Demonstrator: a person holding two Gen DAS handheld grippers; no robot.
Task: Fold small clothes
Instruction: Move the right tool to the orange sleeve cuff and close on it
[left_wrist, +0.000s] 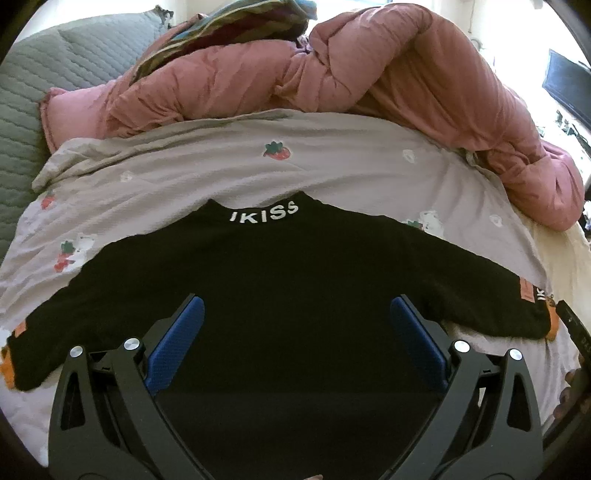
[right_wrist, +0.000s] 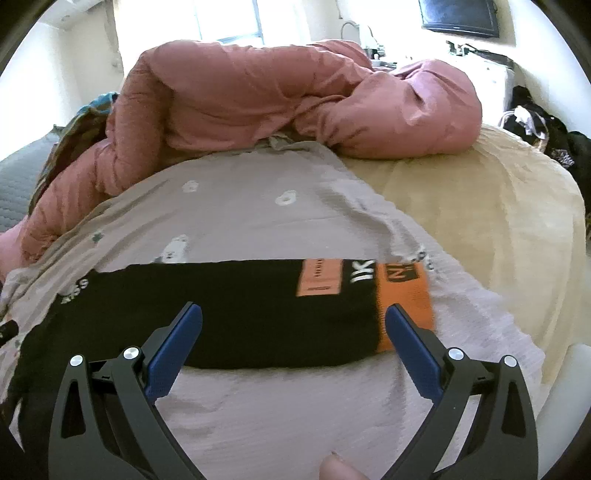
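I have the black IKISS sweater (left_wrist: 280, 280) laid flat and face-down-or-up I can't tell, on the strawberry-print sheet (left_wrist: 221, 166) that covers the near half of the bed, collar toward the pink duvet (left_wrist: 388, 74) bunched along the far edge, both sleeves spread toward the bed's side edges; spread like that, every fold line is reachable. My left gripper (left_wrist: 293, 325) hangs over the middle of the body near the hem, jaws wide and holding nothing, I think so it can pin or lift the hem next. My right gripper (right_wrist: 293, 325) sits over the right sleeve (right_wrist: 229, 314), jaws just as wide and empty, one blue pad (right_wrist: 410, 343) over the orange cuff (right_wrist: 406, 306), which I judge is the natural first grab for folding that sleeve across the body. No fold is made yet
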